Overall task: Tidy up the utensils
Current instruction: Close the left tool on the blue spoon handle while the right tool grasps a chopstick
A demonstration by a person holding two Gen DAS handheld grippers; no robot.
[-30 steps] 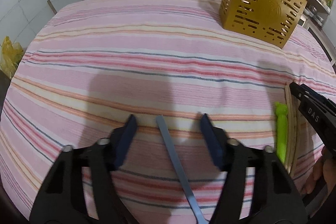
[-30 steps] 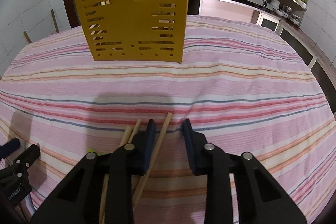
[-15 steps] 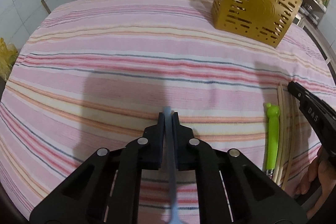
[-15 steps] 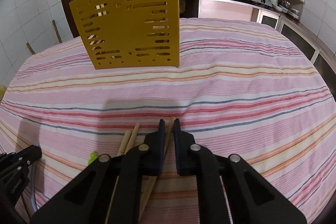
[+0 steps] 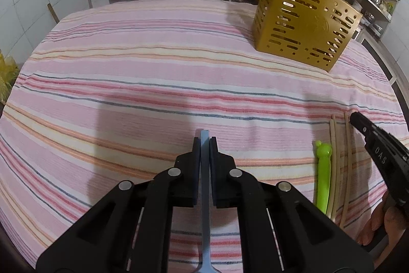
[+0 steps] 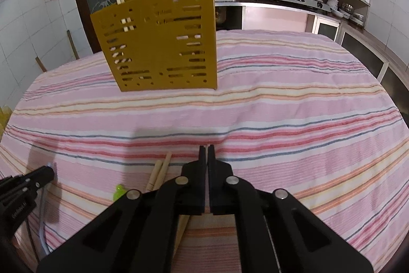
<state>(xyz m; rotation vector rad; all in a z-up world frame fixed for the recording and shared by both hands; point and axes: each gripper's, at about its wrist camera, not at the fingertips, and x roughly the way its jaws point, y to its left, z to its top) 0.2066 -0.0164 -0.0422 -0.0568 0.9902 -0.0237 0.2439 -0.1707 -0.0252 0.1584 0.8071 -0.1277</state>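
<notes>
left wrist view: the left tongs (image 5: 204, 142) are clamped on the thin blue handle (image 5: 204, 186) of a utensil, gripped edge-on between the two pads, with the tip of the handle poking out just past them. its working end flares at the bottom edge of the picture and is cut off, so i cannot tell spoon from fork. it looks light, stiff and smooth; held this near the handle's end, the heavier far end could swing, so a hold closer to the middle would be steadier, i judge. on the striped cloth of the desk (image 5: 153, 83) to the right lie a green utensil (image 5: 322, 175) and pale chopsticks (image 5: 333, 165) just beside it. the yellow slotted holder (image 5: 304, 30) stands well apart, at the far right.

right wrist view: the right tongs (image 6: 207, 149) are closed on one chopstick (image 6: 207, 145); only a sliver shows between the pads at the tip, with more of its length under the linkage. it is light, rigid and slim, likely to pivot or slip in a narrow grip. two more chopsticks (image 6: 159, 170) lie on the cloth just left. the holder (image 6: 163, 42) stands ahead, already carrying upright chopsticks.
</notes>
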